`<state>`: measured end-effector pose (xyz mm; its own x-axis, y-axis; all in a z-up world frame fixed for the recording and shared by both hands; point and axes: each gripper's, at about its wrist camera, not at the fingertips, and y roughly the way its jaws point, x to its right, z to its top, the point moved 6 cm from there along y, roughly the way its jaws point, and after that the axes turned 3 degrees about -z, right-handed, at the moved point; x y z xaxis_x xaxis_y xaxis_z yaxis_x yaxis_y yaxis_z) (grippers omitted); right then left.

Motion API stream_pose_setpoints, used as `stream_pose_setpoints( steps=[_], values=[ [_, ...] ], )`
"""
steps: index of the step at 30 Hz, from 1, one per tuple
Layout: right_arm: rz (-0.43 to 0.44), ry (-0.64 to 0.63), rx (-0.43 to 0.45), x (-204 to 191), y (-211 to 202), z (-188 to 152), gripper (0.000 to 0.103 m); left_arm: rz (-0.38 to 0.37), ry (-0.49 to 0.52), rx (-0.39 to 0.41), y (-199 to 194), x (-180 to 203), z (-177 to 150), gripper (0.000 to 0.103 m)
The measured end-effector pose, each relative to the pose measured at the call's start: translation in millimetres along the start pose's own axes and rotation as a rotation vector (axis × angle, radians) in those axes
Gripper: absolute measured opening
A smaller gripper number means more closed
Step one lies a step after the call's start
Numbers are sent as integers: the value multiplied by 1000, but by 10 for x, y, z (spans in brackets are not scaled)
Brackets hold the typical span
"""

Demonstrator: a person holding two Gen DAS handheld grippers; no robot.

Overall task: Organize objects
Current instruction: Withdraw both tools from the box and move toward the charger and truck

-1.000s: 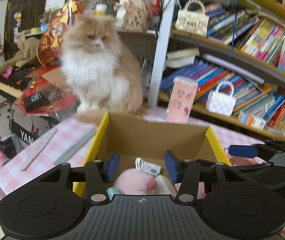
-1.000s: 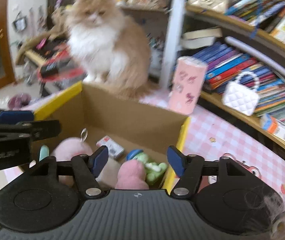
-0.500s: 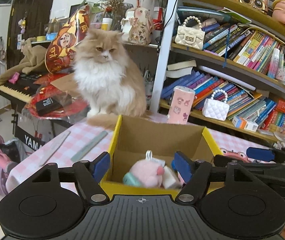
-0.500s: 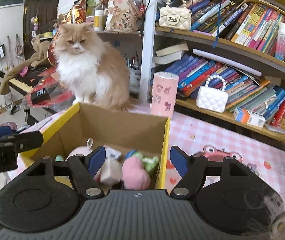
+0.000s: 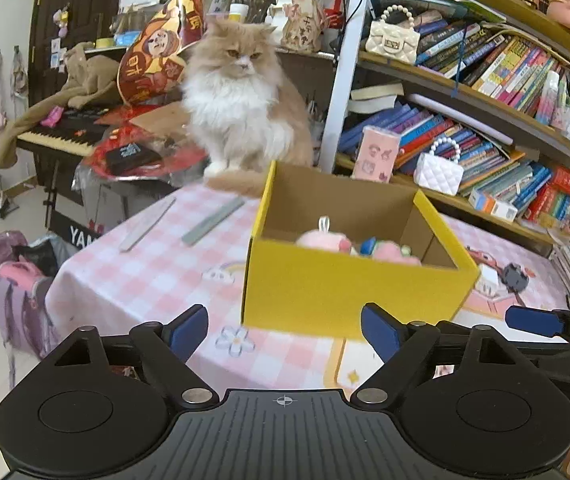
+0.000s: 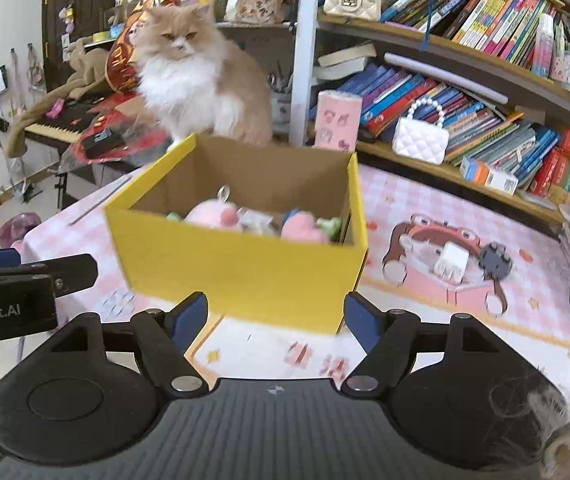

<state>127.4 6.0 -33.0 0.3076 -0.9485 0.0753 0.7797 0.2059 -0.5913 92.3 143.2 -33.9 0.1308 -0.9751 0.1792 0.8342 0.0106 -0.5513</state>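
A yellow box (image 5: 349, 292) of plush toys (image 6: 213, 216) sits on the pink checked table (image 5: 145, 276), at twelve o'clock from both grippers. The left gripper (image 5: 285, 334) and right gripper (image 6: 275, 320) hang just short of it, jaws apart and opening, nothing between them. A fluffy cat (image 5: 245, 112) sits behind the box at eleven o'clock.

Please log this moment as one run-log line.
left gripper: opening, empty | right gripper: opening, empty | yellow box: on table, plush toys inside

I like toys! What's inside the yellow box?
Inside the yellow box are a pink plush with a ring, another pink plush and something green. The front wall hides whatever lies underneath.
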Motion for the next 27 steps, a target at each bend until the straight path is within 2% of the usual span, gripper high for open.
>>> stream_pose_setpoints(
  steps=[5, 13, 27],
  values=[
    [-2, 10, -19, -50, -156, -199, 74, -3, 16, -24, -130, 10, -153, 89],
    [-59, 38, -35, 2, -364, -460, 77, -42, 49, -76, -212, 89, -358, 91],
    [-223, 176, -109, 521, -595, -832, 80, -194, 174, -166, -90, 657, -548, 92]
  ],
)
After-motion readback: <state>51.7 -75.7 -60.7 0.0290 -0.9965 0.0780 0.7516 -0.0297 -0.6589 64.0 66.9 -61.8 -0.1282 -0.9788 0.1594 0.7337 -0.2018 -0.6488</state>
